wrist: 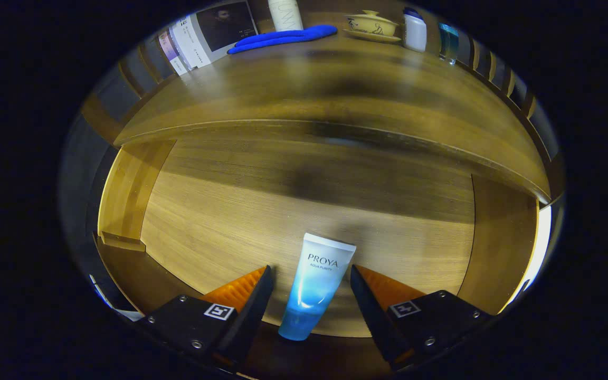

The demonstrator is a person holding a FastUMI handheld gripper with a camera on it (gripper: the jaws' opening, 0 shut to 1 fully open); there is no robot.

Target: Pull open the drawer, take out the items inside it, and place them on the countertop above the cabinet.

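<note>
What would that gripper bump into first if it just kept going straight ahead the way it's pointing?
Probably the blue-and-white tube. It lies on the open drawer's floor between the open gripper's fingers, touching neither. Depth is hard to judge, so the fingers might meet the drawer floor beside the tube first.

Drawer (219, 221) was pulled open, floor bare apart from the tube (314, 287) lying between the tool (312, 287) fingers, gaps either side of it. Drawer side walls well apart from the tool. Tabletop (335, 89) front and middle were free; blue cloth (283, 37), books (203, 37), bottle (285, 13), lidded cup (371, 25), white jar (415, 31) crowded only the back edge
</note>
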